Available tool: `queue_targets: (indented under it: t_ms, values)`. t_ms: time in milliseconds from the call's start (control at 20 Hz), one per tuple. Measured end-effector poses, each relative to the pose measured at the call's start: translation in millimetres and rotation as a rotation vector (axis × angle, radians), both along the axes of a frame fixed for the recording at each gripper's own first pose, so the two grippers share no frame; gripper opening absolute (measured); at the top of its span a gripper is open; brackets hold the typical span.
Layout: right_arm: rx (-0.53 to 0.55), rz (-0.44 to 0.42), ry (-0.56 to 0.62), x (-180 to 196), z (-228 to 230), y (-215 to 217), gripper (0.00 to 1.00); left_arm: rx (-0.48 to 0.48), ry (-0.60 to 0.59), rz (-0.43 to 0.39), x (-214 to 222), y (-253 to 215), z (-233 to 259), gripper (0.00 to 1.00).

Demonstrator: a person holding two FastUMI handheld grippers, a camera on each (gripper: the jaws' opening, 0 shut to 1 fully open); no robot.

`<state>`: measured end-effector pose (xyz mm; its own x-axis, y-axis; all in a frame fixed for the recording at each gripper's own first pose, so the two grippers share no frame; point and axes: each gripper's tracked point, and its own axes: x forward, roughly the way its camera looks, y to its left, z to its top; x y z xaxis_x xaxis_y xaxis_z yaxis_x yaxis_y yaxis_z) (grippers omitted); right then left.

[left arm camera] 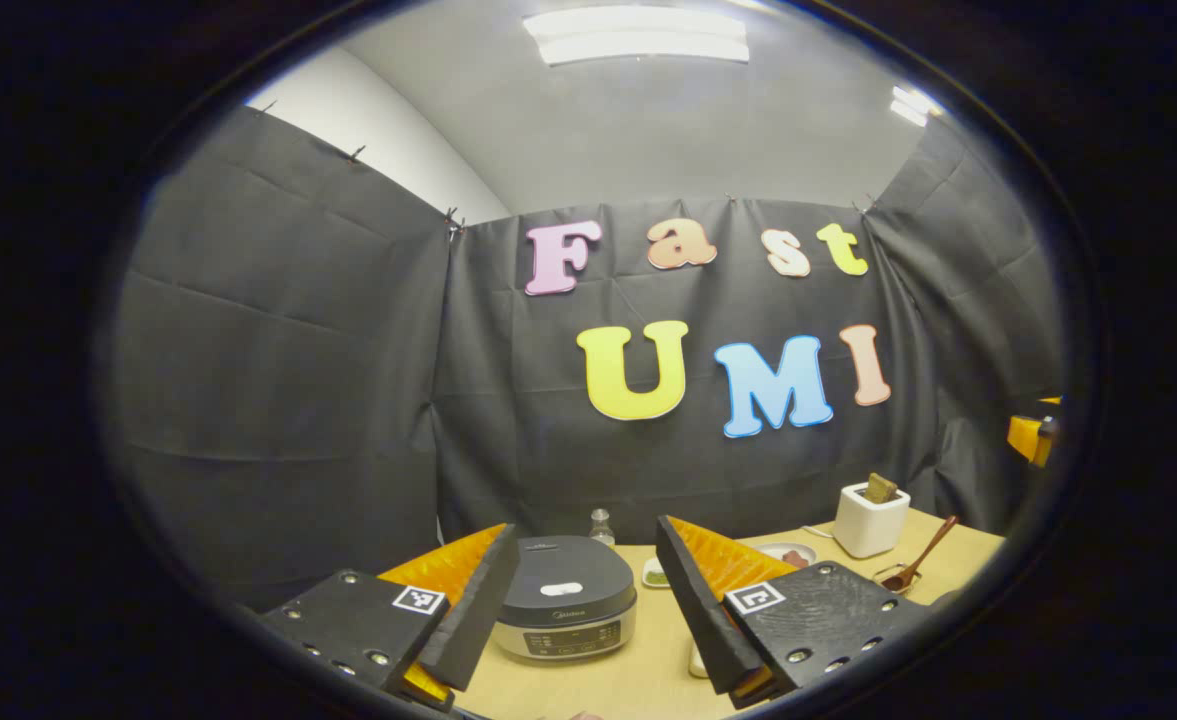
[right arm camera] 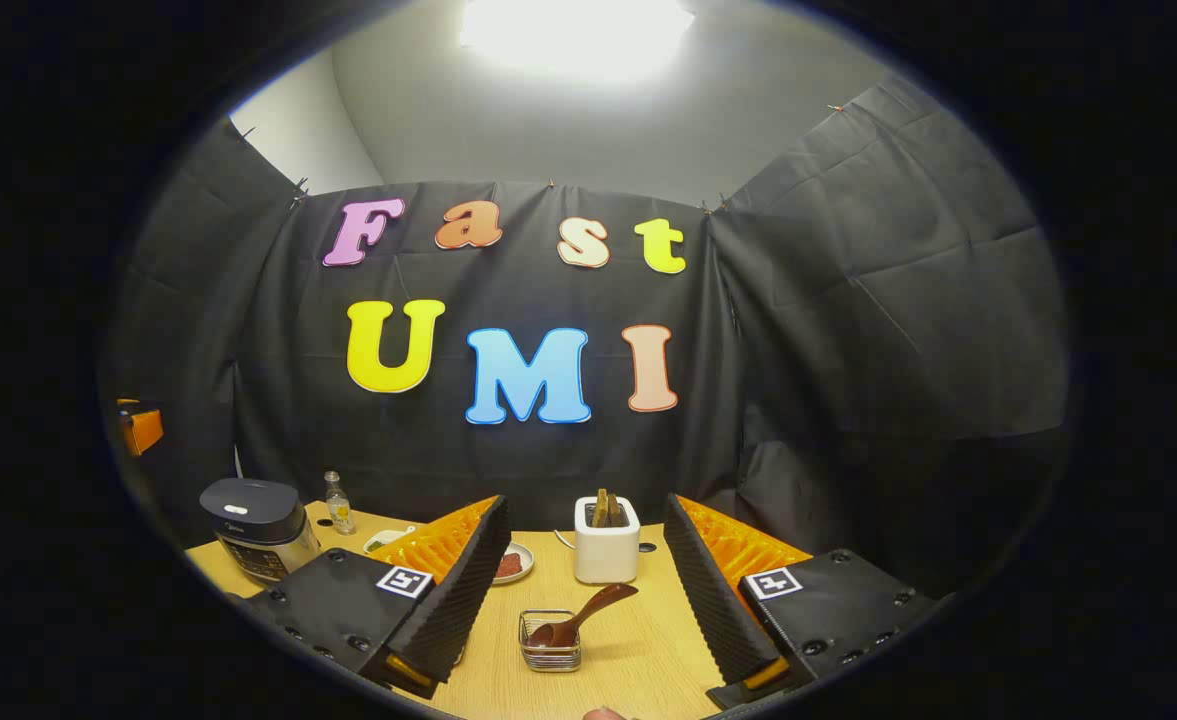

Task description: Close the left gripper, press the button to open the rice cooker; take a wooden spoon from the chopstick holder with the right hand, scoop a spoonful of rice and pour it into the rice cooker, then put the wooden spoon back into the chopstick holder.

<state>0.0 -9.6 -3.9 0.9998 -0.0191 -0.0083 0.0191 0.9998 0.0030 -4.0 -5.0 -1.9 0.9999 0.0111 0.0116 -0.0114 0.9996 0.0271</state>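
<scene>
At the bottom of the left gripper view, the left gripper (left arm camera: 583, 610) is held level above the wooden table (left arm camera: 648, 670), its 2 fingers spread wide with nothing between them. Just beyond, framed in that gap, sits the rice cooker (left arm camera: 565, 610), lid shut, near the table's left edge. A small bottle (left arm camera: 601, 525) stands behind it by the cloth wall.

In the right gripper view, the right gripper (right arm camera: 583, 600) also hovers level, fingers parted and empty. Ahead of it on bare tabletop is a small wire basket (right arm camera: 549, 640) with a wooden spoon (right arm camera: 580, 615) resting in it, handle tilted up to the right. Farther back stands the white chopstick holder (right arm camera: 606, 545), wooden handles showing at its top. A small plate (right arm camera: 514, 563) lies left of it. Open table surrounds the basket; the cooker is well apart at far left.
</scene>
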Motion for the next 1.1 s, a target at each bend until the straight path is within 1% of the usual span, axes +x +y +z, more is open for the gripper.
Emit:
queue_targets:
  t_ms: [500,550,600,650,700,750,800,1000,1050,1100]
  values:
    - [-0.006,0.011,-0.003,0,1,-2,0.96,0.007,-0.003,0.011,-4,-1,2,0.84]
    - [-0.006,0.012,-0.002,0,0,-2,0.96,0.011,-0.003,0.015,-4,-1,1,0.86]
    - [-0.005,0.014,0.001,0,-1,-3,0.98,0.017,-0.003,0.021,-4,-1,2,0.84]
    - [-0.004,0.017,0.002,0,-2,-3,0.96,0.022,-0.004,0.024,-5,-3,1,0.86]
    - [-0.005,0.020,0.002,0,-2,-4,0.97,0.024,-0.008,0.024,-5,-4,2,0.84]
    - [-0.007,0.023,0.002,-1,-2,-5,0.97,0.025,-0.010,0.028,-7,-3,3,0.86]
    - [-0.010,0.025,0.002,-1,-2,-6,0.97,0.027,-0.011,0.033,-7,-3,4,0.84]
    - [-0.014,0.031,-0.005,-2,0,-9,0.97,0.023,-0.015,0.040,-11,-3,7,0.84]
    - [-0.015,0.033,-0.006,-2,0,-8,0.97,0.027,-0.021,0.048,-16,2,10,0.82]
    - [-0.016,0.034,-0.005,-2,0,-9,0.97,0.027,-0.020,0.043,-19,1,10,0.67]
